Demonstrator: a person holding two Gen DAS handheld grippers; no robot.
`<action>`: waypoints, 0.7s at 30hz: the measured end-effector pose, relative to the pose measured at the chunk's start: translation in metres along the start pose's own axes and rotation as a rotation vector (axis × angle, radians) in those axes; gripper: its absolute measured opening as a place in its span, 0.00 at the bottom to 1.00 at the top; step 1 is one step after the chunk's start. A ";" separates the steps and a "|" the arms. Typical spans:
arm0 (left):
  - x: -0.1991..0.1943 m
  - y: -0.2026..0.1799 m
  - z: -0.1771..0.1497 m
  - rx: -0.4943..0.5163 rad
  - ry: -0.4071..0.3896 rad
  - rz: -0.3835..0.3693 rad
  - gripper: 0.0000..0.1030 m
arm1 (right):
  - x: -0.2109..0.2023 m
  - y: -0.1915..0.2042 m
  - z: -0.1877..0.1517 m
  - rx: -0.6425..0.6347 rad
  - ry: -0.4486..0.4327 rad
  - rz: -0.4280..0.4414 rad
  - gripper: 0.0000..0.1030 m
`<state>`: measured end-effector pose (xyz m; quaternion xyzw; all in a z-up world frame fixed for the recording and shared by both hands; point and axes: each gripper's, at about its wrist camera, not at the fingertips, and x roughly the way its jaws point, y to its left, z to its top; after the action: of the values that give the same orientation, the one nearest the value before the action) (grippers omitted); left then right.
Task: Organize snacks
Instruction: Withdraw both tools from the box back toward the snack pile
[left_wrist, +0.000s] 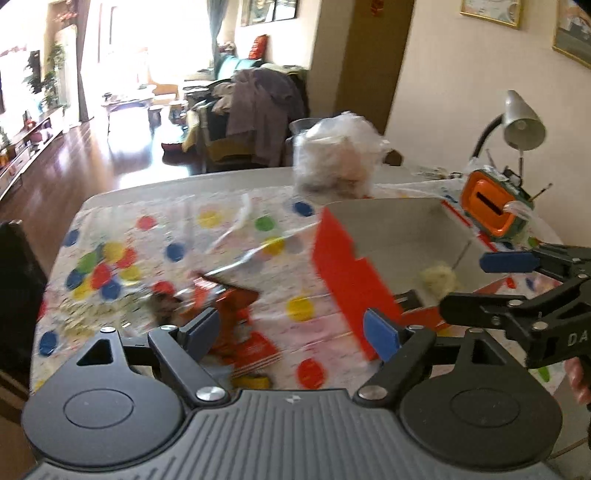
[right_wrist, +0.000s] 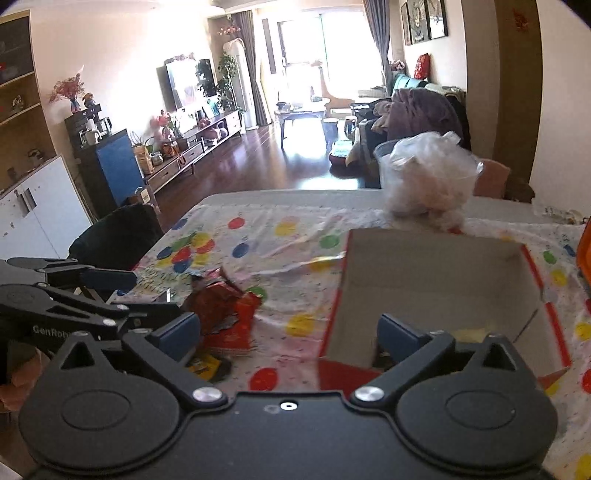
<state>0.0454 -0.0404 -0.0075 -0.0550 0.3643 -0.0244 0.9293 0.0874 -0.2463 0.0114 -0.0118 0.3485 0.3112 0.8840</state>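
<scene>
A red cardboard box (left_wrist: 351, 273) with a grey inside stands open on the dotted tablecloth; it also shows in the right wrist view (right_wrist: 436, 273). A pale yellow snack (left_wrist: 437, 278) lies inside it. Red snack packets (left_wrist: 240, 314) lie left of the box, also seen in the right wrist view (right_wrist: 225, 317). My left gripper (left_wrist: 291, 328) is open above the packets and the box's near wall. My right gripper (right_wrist: 291, 336) is open at the box's near left corner; it shows in the left wrist view (left_wrist: 476, 284). My left gripper also shows in the right wrist view (right_wrist: 144, 295).
A clear bag of pale snacks (left_wrist: 340, 155) stands behind the box. An orange and green container (left_wrist: 491, 206) and a desk lamp (left_wrist: 521, 122) are at the right. A dark chair (right_wrist: 114, 236) is at the table's left edge.
</scene>
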 end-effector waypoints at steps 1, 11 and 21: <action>-0.002 0.009 -0.004 -0.007 0.006 0.005 0.83 | 0.004 0.006 -0.002 0.005 0.007 -0.003 1.00; -0.010 0.090 -0.044 -0.005 0.067 0.051 0.83 | 0.043 0.065 -0.021 -0.023 0.071 0.005 1.00; 0.003 0.122 -0.083 0.037 0.128 0.007 0.83 | 0.092 0.104 -0.029 -0.138 0.164 0.057 1.00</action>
<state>-0.0081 0.0731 -0.0852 -0.0349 0.4227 -0.0316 0.9050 0.0634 -0.1193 -0.0469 -0.0882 0.3976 0.3575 0.8404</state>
